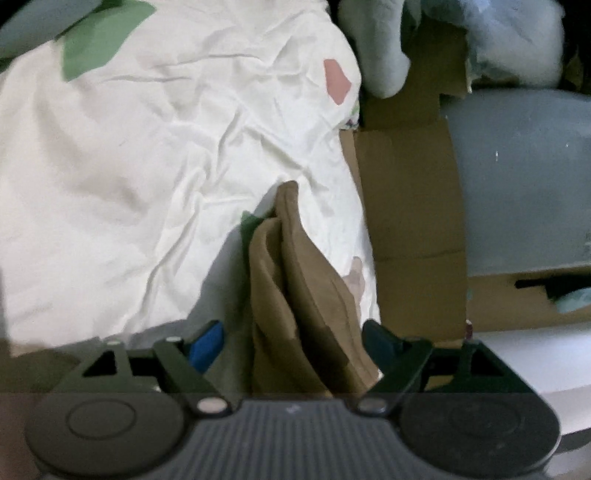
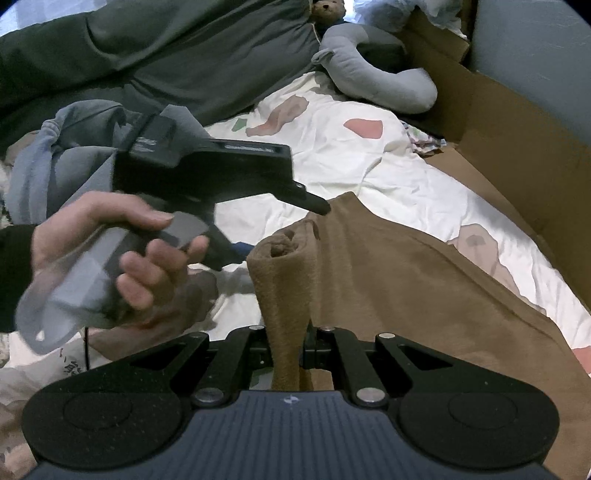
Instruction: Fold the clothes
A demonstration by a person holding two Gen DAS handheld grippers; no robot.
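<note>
The right gripper (image 2: 288,354) is clamped on a bunched, rolled edge of the brown cloth (image 2: 388,277). The fabric rises as a narrow column from between the closed fingers. The rest of the cloth spreads down and to the right over the white sheet (image 2: 332,166).

The left gripper (image 1: 293,339) stands with its jaws spread — blue-padded fingertips (image 1: 205,345) well apart, a fold of brown cloth (image 1: 295,295) lying between them but not pinched. In the right wrist view the same tool (image 2: 280,221) is held by a hand (image 2: 122,254); its upper finger tip sits at the cloth's raised edge, though contact there cannot be confirmed.

The cloth lies on the sheet, which carries pink and green patches. A cardboard box (image 2: 498,147) runs along the sheet's right side, with the cloth's far edge near it.

Behind the sheet lie a dark green blanket (image 2: 166,55) and a grey plush toy (image 2: 373,74), with a small teddy bear (image 2: 327,9) above the plush. A grey-blue garment (image 2: 59,162) is heaped at the left, behind the hand-held tool.

The left wrist view is blurred.
</note>
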